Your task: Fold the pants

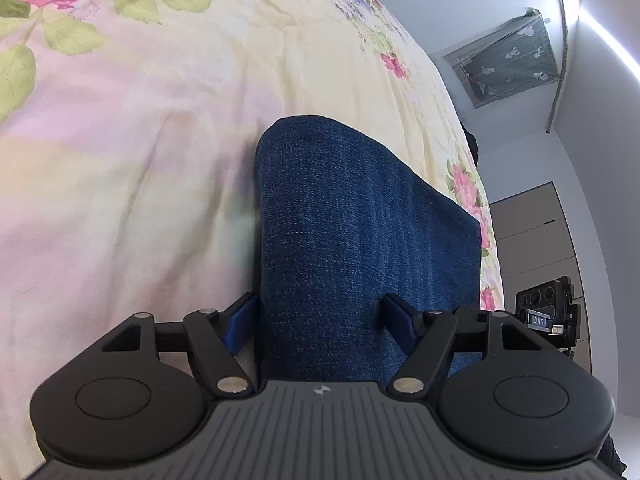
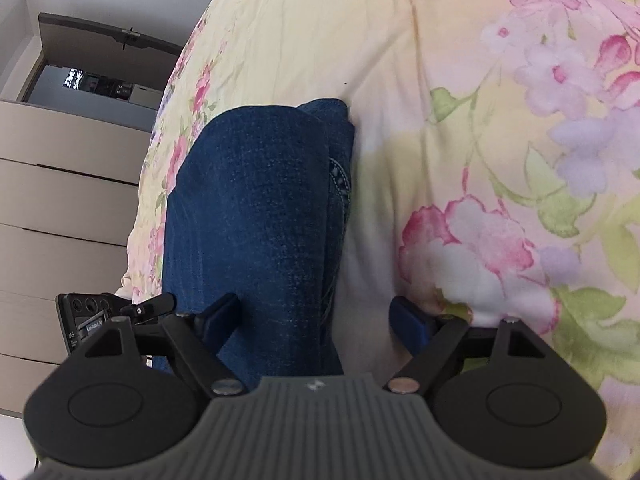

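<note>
Folded dark blue jeans [image 1: 340,208] lie on a floral bedsheet [image 1: 140,140] near the bed's edge. My left gripper [image 1: 322,312] hovers over the near end of the jeans, open. The denim runs between its blue pads [image 1: 240,324] and they do not pinch it. In the right wrist view the same jeans [image 2: 256,200] show a stitched seam along their right side. My right gripper [image 2: 316,312] is open too. Its left pad [image 2: 220,320] is over the denim and its right pad is over the bare sheet [image 2: 460,120].
The bed's edge runs just beyond the jeans. Past it stand a beige chest of drawers [image 2: 60,200] and white walls with a curtained window [image 1: 508,56]. The black housing of the other gripper [image 1: 548,316] shows at each view's edge.
</note>
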Available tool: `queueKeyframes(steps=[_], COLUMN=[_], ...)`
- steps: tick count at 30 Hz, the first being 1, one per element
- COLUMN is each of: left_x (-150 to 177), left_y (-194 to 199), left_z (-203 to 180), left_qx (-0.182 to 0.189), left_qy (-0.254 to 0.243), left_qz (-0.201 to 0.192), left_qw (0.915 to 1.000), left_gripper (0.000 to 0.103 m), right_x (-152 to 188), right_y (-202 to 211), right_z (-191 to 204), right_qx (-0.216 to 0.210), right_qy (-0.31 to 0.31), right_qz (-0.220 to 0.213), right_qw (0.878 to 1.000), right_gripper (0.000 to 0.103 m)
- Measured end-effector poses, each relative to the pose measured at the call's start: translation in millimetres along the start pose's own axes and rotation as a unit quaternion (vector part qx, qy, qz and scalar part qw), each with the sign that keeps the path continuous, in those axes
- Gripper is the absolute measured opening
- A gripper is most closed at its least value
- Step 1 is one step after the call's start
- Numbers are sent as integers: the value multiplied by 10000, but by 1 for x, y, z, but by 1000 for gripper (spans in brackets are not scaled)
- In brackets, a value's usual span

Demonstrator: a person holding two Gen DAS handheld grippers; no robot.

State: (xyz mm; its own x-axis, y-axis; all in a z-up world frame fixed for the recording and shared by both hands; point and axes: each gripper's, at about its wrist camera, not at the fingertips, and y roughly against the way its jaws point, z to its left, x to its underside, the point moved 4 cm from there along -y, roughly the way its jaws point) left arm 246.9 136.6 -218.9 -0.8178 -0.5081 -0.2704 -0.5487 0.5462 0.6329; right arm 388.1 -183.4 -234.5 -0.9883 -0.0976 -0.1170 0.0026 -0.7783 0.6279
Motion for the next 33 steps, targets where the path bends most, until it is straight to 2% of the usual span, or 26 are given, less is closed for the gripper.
queueKeyframes(steps=[2,5,9,10,11,13,15,17,25,29,33], left_x=[-1,0,3,3,4,5,6,8,17,27,43], left_y=[-6,-16,-24,-24,-23,-18,-10,0,60,90,110], left_z=[1,0,-3,-6,-8,-12,-16,-23,-39,-36,-22], left_qx=[71,191,292,268,248,195,210,244,509,424,281], left_qy=[23,36,-37,-110,-178,-255,-302,-388,-598,-635,-527], left_qz=[79,218,242,195,171,94,14,-66,-389,-555,-547], left_qw=[9999,9996,9993,9994,9994,9994,9993,9989,9962,9955,9967], left_gripper=[84,84,80,78,73,67,58,55,53,53,53], right_x=[-1,-1,-2,0,1,4,7,12,35,49,67], right_y=[-8,-17,-35,-34,-34,-34,-31,-26,4,12,4], right_z=[5,4,11,13,14,16,23,32,80,108,124], right_qx=[66,-40,-155,-207,-275,-656,-668,-768,-1000,-1166,-1181], right_qy=[158,239,405,437,449,302,409,450,775,891,900], right_qz=[88,116,131,113,88,99,-16,-121,-307,-410,-296], right_qw=[9998,9996,9990,9988,9986,9973,9969,9960,9915,9883,9885], right_gripper=[83,84,84,81,64,42,35,25,23,23,23])
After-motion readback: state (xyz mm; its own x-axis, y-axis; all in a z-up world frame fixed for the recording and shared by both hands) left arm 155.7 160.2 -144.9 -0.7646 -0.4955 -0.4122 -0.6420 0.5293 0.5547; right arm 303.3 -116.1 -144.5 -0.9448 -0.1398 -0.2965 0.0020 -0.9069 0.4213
